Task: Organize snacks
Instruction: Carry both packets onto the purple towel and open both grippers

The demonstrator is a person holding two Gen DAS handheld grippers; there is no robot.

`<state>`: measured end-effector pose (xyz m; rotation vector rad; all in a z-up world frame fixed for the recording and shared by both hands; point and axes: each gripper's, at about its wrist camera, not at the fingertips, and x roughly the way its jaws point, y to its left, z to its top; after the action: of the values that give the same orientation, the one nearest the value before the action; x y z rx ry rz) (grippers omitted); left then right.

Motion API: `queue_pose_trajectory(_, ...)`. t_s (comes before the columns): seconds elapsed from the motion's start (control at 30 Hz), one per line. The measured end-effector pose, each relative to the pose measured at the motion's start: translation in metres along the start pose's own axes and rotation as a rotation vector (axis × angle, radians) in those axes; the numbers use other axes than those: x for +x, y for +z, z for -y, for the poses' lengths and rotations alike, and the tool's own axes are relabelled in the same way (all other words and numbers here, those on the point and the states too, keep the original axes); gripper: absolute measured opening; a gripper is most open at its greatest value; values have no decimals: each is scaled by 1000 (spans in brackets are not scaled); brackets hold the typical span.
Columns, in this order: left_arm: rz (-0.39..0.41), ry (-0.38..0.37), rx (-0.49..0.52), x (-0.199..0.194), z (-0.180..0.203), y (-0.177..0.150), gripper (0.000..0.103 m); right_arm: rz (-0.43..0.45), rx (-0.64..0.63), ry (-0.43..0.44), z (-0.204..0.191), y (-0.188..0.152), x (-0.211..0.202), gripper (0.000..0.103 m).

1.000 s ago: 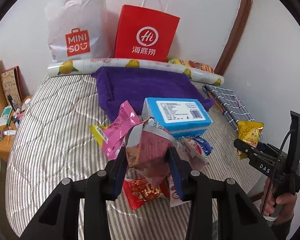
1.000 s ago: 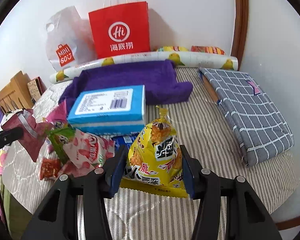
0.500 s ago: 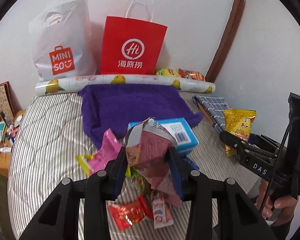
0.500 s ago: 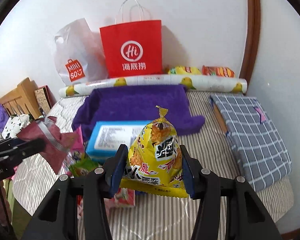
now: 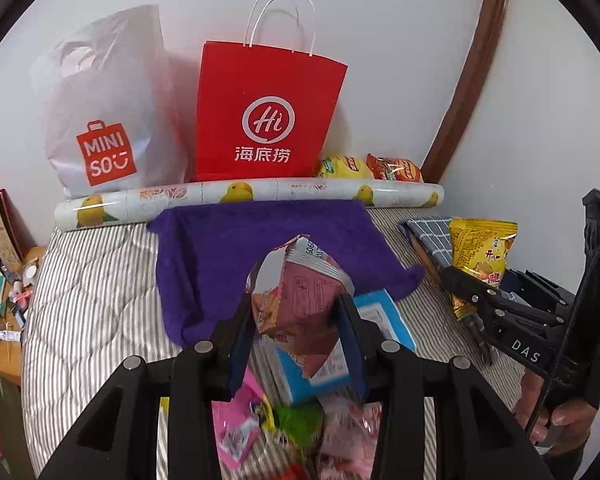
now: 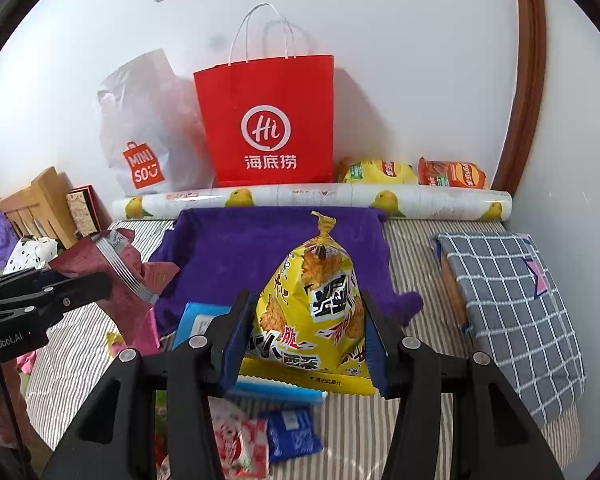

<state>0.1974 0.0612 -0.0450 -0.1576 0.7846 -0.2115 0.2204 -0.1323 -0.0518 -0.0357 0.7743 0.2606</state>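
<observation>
Snacks all over a striped bed (image 5: 92, 292) here. Left gripper (image 5: 296, 320) has its jaws closed on a crumpled pink snack packet (image 5: 300, 300), held up off the bed above a blue box (image 5: 384, 320) and in front of a purple towel (image 5: 228, 256). Right gripper (image 6: 306, 328) is clamped on a yellow chip bag (image 6: 312, 312), also lifted clear, with the box's blue edge peeking out under it. More loose packets (image 6: 240, 444) sit on the bed below the grippers. Back by the wall there's a red paper bag (image 5: 266, 116), a white MINISO bag (image 5: 108, 104), a lemon-print roll (image 5: 252, 196) lying in front of them, and a grey checked cloth (image 6: 512, 300) off to the right.
</observation>
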Motion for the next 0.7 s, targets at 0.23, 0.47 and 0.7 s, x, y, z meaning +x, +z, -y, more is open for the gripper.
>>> queue_pose_trajectory(0.23,-20,-1,1,36,-6,30,39,-9,-15,-13,12,24,37,50)
queue_pose_trajectory(0.47,-41,-8,-14,72,-13,50,39,-22,-9,-13,27,42,75,50)
queue_pose_trajectory(0.7,-60,10,-3,102,-18,65,39,-32,-8,-9,37,56,109,50)
